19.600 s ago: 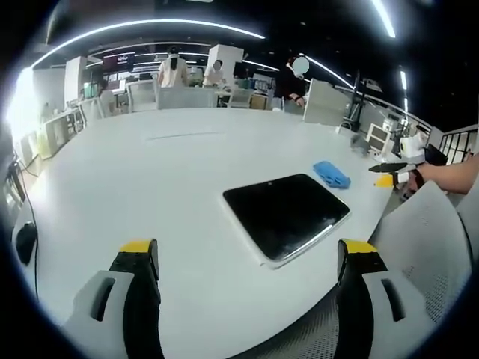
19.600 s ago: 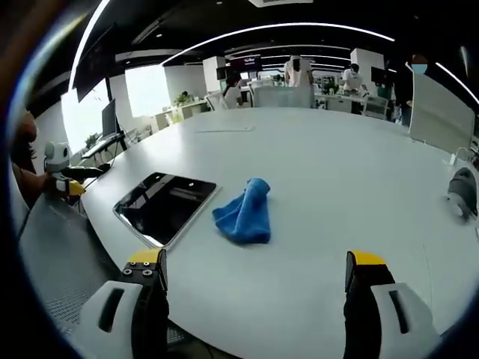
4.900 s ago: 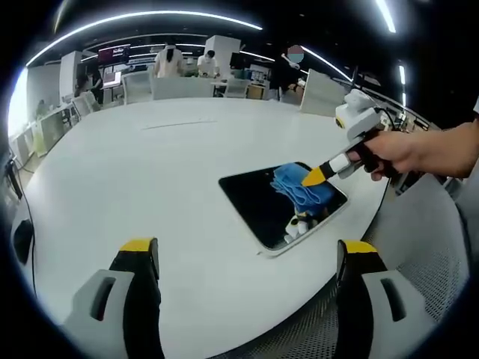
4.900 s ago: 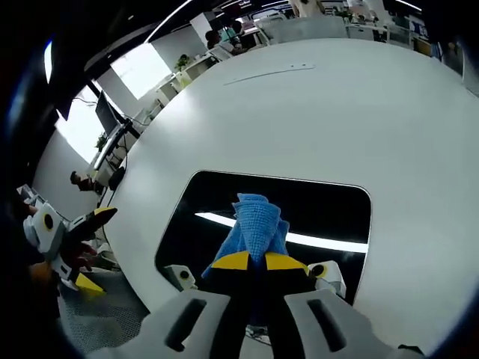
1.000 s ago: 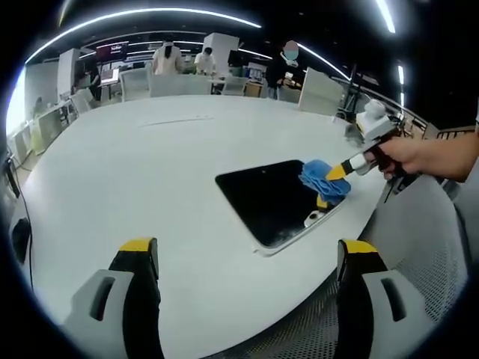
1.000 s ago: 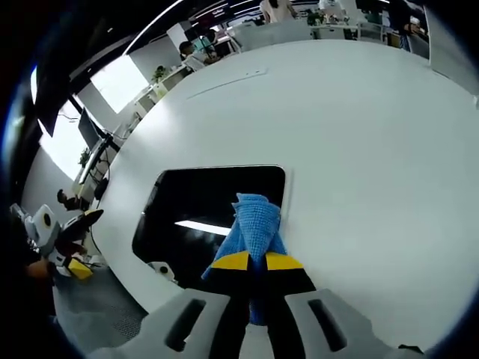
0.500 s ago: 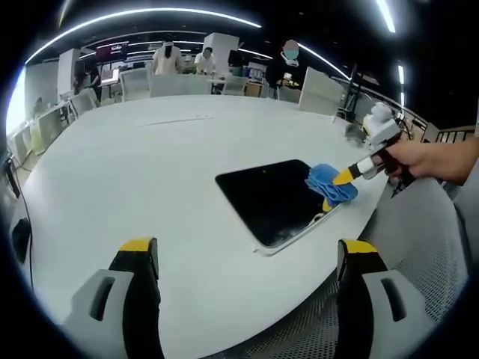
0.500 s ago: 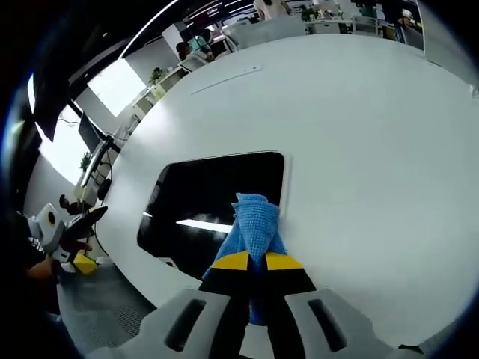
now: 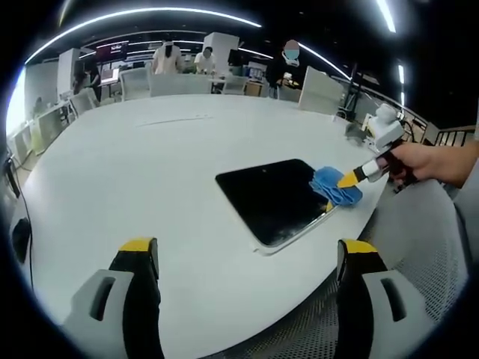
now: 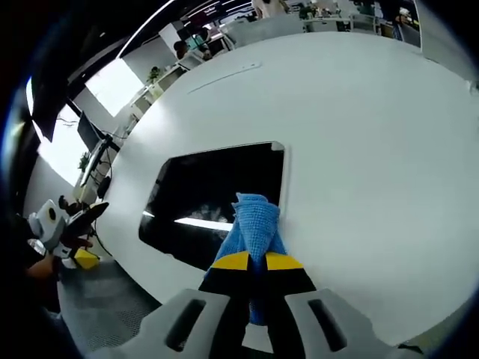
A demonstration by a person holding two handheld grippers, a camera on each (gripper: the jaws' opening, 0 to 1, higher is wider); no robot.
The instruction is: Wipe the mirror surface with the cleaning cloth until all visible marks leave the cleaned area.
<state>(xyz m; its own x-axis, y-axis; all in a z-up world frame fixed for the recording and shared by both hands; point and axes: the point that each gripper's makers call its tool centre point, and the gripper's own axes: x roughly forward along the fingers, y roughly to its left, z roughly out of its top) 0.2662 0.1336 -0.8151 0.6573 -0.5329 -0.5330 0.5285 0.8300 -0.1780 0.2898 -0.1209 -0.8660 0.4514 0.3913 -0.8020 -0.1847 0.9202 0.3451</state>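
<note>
A dark rectangular mirror point(image 9: 269, 196) point(image 10: 213, 191) lies flat on the white round table point(image 9: 135, 172) point(image 10: 359, 142), near its edge. A folded blue cleaning cloth point(image 9: 333, 187) point(image 10: 254, 221) rests on the mirror's right-hand border, partly over the table. My right gripper point(image 10: 253, 261) is shut on the cloth; in the left gripper view the right gripper point(image 9: 346, 180) comes in from the right, held by a hand point(image 9: 438, 161). My left gripper point(image 9: 247, 250) hovers open over the table edge, well short of the mirror, with nothing between its jaws.
A perforated grey chair seat point(image 9: 419, 247) stands beside the table at the right. Desks, chairs and several people point(image 9: 168, 60) fill the room's far side. The left gripper point(image 10: 63, 224) shows at the left of the right gripper view.
The right gripper has drawn the cloth across the mirror toward its right border, from the glass onto the frame edge. The left gripper has stayed put.
</note>
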